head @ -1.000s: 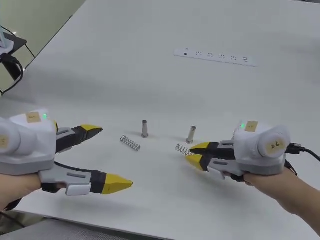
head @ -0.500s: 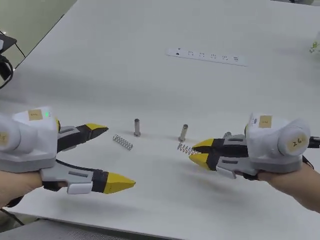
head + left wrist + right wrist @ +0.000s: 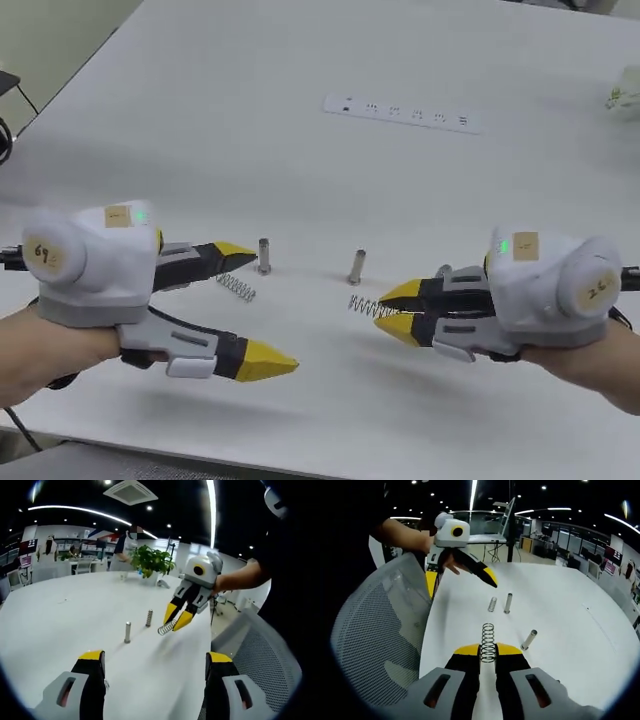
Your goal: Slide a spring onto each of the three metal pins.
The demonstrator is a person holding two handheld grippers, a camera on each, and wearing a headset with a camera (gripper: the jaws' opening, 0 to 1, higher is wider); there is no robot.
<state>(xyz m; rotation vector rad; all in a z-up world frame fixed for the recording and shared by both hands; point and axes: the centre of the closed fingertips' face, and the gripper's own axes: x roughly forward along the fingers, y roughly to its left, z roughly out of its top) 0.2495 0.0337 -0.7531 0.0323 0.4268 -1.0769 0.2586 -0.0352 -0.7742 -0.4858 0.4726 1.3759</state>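
Note:
My right gripper [image 3: 396, 311] is shut on one end of a spring [image 3: 364, 305], which sticks out to the left just above the white table [image 3: 300, 160]. In the right gripper view the spring [image 3: 488, 641] stands upright between the closed yellow tips [image 3: 488, 651]. Two metal pins [image 3: 264, 255] [image 3: 357, 267] stand upright; a third pin [image 3: 443, 272] peeks out behind the right gripper. A second spring [image 3: 237, 288] lies flat beside the left pin. My left gripper [image 3: 257, 306] is open with nothing between its jaws, one tip close to that pin and loose spring.
A white power strip [image 3: 405, 112] lies farther back on the table. The table's near edge [image 3: 300, 455] runs just below both grippers. A grey mesh chair [image 3: 375, 630] stands by the table's edge.
My left gripper has moved right and inward, its upper tip now near the left pin. The right gripper stays in about the same place with the spring at its tips.

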